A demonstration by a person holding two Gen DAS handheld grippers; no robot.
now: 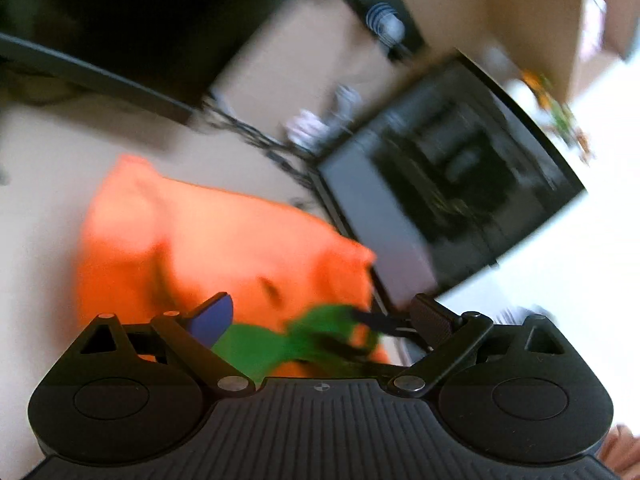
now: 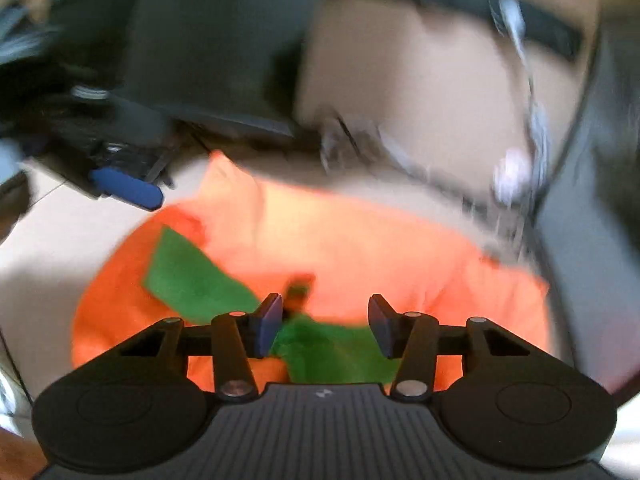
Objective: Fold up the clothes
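An orange garment (image 1: 208,240) with a green part (image 1: 256,348) lies bunched on the pale table (image 1: 40,208). My left gripper (image 1: 322,316) hangs over its near edge, open, its jaws spread wide and nothing pinched. In the right wrist view the orange garment (image 2: 360,248) fills the middle. My right gripper (image 2: 324,326) is open with its jaws half apart. The green part (image 2: 320,348) lies under and between them, and the pads do not press on it. A blue fingertip (image 2: 128,190) of the left gripper shows at the far left of the cloth. Both views are blurred.
A black screen (image 1: 440,200) stands tilted just right of the garment, with tangled cables (image 1: 248,132) behind it. A cardboard box (image 1: 520,20) is at the back right. Dark equipment (image 2: 180,60) and more cables (image 2: 528,128) edge the far side of the table.
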